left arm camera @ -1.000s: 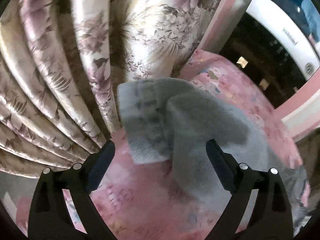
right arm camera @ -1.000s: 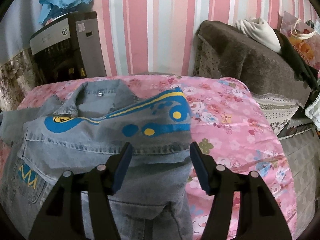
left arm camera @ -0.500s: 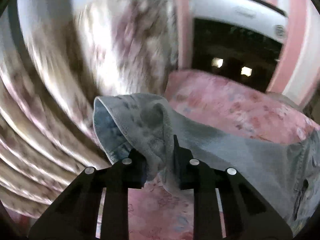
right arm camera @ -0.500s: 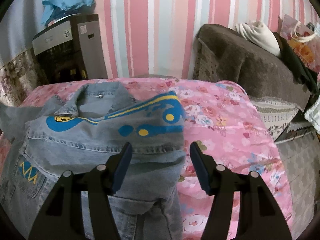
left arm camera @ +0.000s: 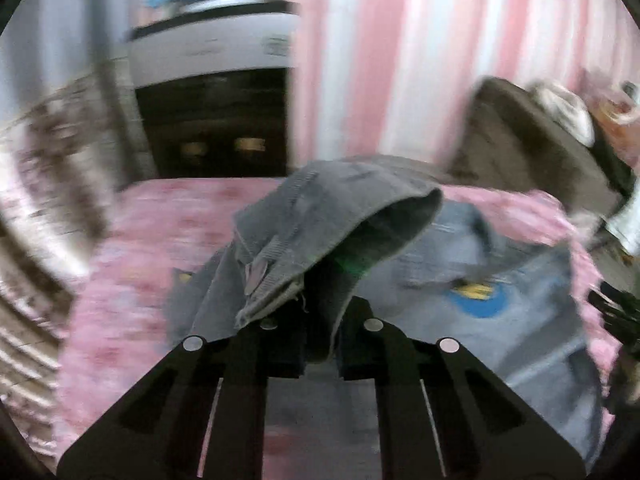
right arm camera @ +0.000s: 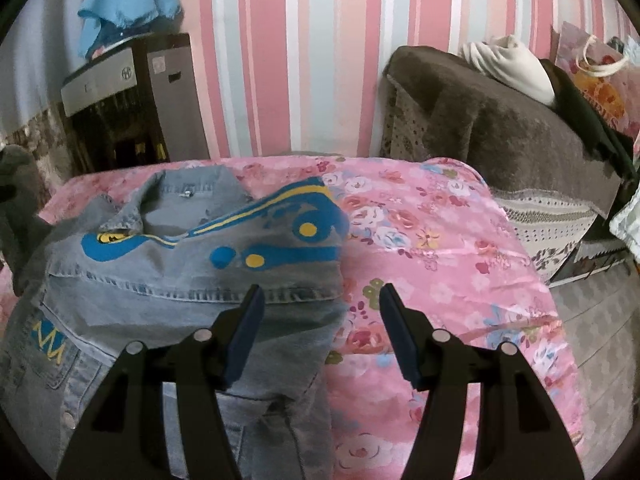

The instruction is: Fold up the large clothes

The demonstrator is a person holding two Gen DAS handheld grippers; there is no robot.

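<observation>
A light-blue denim jacket [right arm camera: 192, 280] with a blue and yellow print lies spread on the pink floral bedspread [right arm camera: 440, 264]. In the left wrist view its grey sleeve cuff [left arm camera: 340, 216] hangs lifted above the bed, folded over the fingers. My left gripper [left arm camera: 320, 320] is closing on that cuff, and the cloth is pinched between the pads. The jacket body [left arm camera: 500, 292] lies to its right, blurred. My right gripper [right arm camera: 320, 300] stands open low over the jacket's right edge, one finger above denim and the other above bedspread, gripping nothing.
A dark cabinet [right arm camera: 128, 92] with a blue cloth [right arm camera: 128, 4] on top stands at the bed's far left against the striped wall. A brown-covered sofa [right arm camera: 500, 128] with a white cloth on it borders the bed on the right. Floral curtains [left arm camera: 52, 152] hang left.
My left gripper closed on the sleeve cuff, lifted it off the bed and swung it right towards the jacket body while rolling. The right gripper stayed where it was, open.
</observation>
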